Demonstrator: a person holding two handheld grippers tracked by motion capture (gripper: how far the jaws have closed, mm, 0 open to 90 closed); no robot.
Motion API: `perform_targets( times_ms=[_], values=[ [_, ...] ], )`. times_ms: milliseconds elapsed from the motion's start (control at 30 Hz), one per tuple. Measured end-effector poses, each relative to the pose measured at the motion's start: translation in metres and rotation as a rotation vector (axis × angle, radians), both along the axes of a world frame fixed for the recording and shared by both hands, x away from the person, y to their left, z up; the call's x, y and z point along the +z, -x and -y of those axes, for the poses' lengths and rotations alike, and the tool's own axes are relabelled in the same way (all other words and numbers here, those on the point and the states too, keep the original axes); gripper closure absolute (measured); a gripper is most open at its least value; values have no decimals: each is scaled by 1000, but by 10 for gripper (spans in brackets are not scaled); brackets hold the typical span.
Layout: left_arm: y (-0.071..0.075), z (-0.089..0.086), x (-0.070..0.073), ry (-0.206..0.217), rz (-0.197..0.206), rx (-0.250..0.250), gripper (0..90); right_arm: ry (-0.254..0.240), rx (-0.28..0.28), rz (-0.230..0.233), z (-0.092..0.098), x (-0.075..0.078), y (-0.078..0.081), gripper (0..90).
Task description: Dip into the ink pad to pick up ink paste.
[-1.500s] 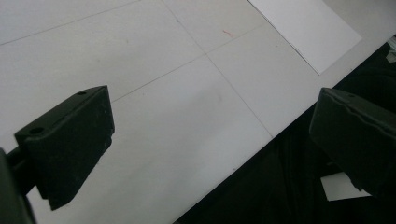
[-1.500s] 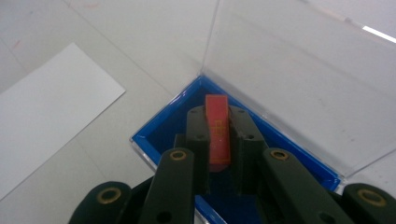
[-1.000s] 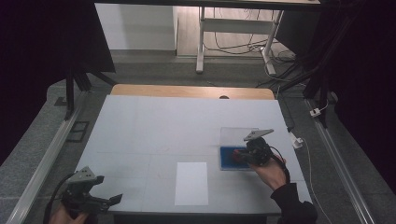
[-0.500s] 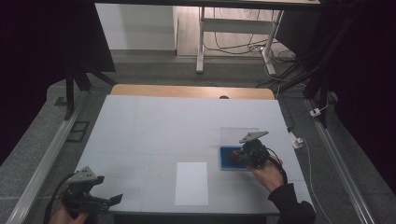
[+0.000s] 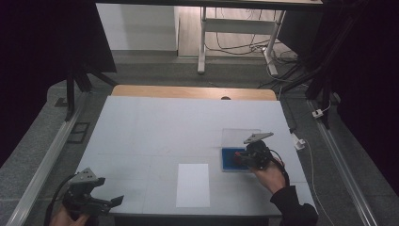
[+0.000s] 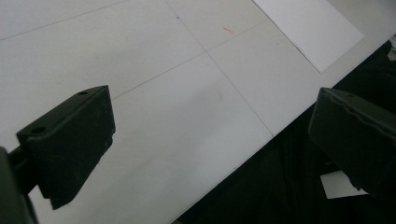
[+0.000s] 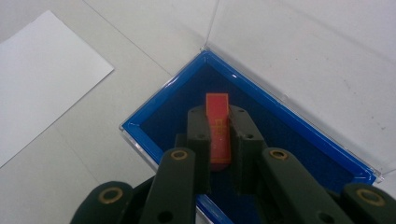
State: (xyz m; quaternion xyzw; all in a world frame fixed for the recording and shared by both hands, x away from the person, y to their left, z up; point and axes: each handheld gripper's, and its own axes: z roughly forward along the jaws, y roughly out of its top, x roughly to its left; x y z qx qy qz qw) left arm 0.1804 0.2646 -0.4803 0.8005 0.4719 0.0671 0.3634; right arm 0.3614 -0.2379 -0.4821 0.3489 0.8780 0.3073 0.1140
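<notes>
A shallow clear case with a blue lining [image 7: 299,140] lies open on the white table, its clear lid [image 7: 303,51] folded flat behind it. Inside lies a small red strip [image 7: 218,107] with gold marks. My right gripper [image 7: 219,114] reaches down into the case, its two jaws pressed against the strip's sides. In the high view this gripper [image 5: 240,159] sits over the blue case [image 5: 229,157] at the table's right. My left gripper [image 5: 110,201] hovers at the front left corner, jaws wide apart with nothing between them [image 6: 210,126].
A white sheet of paper [image 5: 193,184] lies near the front middle of the table, and its corner [image 6: 308,28] appears past the left jaws. A wooden strip [image 5: 193,92] borders the far edge. Metal rails [image 5: 42,165] run along both sides.
The right gripper has slid a little to the left over the blue case and settled. The left gripper has barely moved.
</notes>
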Motion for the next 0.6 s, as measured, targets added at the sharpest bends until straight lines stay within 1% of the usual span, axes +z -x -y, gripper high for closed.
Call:
perform_targets(
  times_ms=[33,100,233,300,367,467,500,600],
  values=[
    [0,0,0,0,-1,0,7,3,0,3,-1,0,1,811],
    [0,0,0,-1,-3,-1,7,25,6,22,-3,0,3,811],
    [-1,0,0,-4,-3,-2,7,103,25,85,-13,0,11,811],
    [-1,1,0,-5,-4,-4,7,127,31,105,-16,0,13,810],
    [-1,1,0,-6,-4,-4,8,116,32,92,-14,1,12,809],
    [-1,0,0,-2,-4,-2,7,57,17,56,-8,0,8,807],
    [-1,0,0,-1,-4,-2,7,46,21,47,-5,1,6,806],
    [-1,0,0,0,-4,-1,7,15,8,25,-2,1,4,805]
  ],
)
